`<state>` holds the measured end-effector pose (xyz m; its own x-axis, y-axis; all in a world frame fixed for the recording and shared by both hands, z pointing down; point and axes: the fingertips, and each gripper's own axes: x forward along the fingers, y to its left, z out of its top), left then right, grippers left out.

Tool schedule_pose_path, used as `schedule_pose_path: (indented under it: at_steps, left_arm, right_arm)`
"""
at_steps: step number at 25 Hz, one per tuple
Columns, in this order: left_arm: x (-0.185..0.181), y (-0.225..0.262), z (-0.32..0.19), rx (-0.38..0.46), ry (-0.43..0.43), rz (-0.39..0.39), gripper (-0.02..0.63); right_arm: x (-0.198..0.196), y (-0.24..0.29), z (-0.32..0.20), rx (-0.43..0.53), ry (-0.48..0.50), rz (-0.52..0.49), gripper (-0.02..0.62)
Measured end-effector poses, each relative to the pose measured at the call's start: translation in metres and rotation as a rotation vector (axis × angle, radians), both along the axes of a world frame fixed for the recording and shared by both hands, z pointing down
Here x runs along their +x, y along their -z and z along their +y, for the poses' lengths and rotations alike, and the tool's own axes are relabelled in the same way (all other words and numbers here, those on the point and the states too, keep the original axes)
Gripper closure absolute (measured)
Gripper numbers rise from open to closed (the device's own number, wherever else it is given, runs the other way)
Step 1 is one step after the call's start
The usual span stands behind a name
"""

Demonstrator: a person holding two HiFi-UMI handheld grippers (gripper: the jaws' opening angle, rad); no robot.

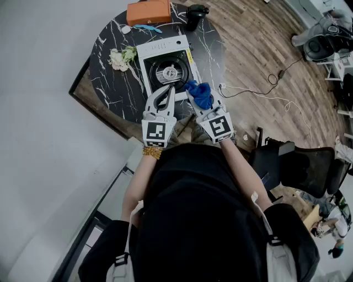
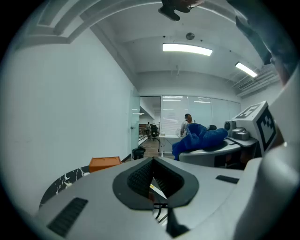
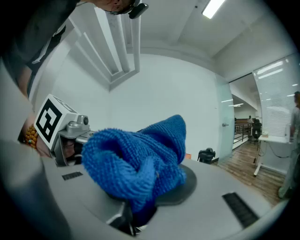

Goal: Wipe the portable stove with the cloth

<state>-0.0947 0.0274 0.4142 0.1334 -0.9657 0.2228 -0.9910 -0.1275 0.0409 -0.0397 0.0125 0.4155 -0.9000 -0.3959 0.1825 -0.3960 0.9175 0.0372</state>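
- The white portable stove (image 1: 163, 50) with a round black burner sits at the near edge of the round black marble-look table (image 1: 110, 82), and nothing stands on its burner.
- At the table's far edge lies a closed orange rectangular box (image 1: 149, 11). What it holds cannot be told.
- Just right of the box stands a black cup-like vessel (image 1: 196, 15), its inside out of sight.
- A bunch of white flowers (image 1: 120, 58) lies on the table to the left of the stove.
- The person's forearms reach forward side by side from a black top, with a string of yellow beads (image 1: 151, 152) on the left wrist.
- The left gripper (image 1: 170, 88) points nearly level at the stove. Its fingers are pressed together with nothing between them, and its tip is above the burner's near side.
- The right gripper (image 1: 196, 99) is just beside it, its fingers pinching a crumpled blue looped-pile cloth (image 1: 199, 92). The cloth bulges over the stove's near right corner, and whether it touches the stove cannot be told.
- Only the head view shows the stove, the wooden floor, loose cables and a black office chair (image 1: 300, 162) to the right.
- The left gripper view alone shows a glass-walled room beyond the table, with a distant person in it.
- The right gripper view shows the cloth's looped weave up close, the left gripper's marker cube (image 3: 49, 121) and a black bin (image 3: 206, 155) by the wall.
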Motion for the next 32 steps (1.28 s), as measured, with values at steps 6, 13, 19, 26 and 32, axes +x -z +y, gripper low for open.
schedule_pose_path:
  at_steps: [6, 13, 19, 26, 32]
  left_arm:
    - [0.01, -0.021, -0.016, -0.078, 0.064, -0.018, 0.6]
    - [-0.007, -0.077, -0.007, -0.316, 0.279, 0.016, 0.591]
    - [-0.014, -0.145, 0.009, -0.592, 0.29, -0.029, 0.485]
    - [0.015, -0.175, -0.01, -0.66, 0.276, 0.055, 0.486]
    - [0.014, -0.191, -0.01, -0.708, 0.277, 0.056, 0.489]
  right_arm:
    - [0.011, -0.023, -0.035, -0.023, 0.092, 0.013, 0.525]
    - [0.032, -0.072, -0.104, -0.109, 0.27, 0.013, 0.503]
    - [0.008, -0.148, -0.177, -0.202, 0.493, 0.159, 0.494]
    - [-0.033, -0.206, -0.261, -0.118, 0.468, 0.33, 0.476]
    - [-0.063, -0.242, -0.294, -0.27, 0.406, 0.288, 0.476]
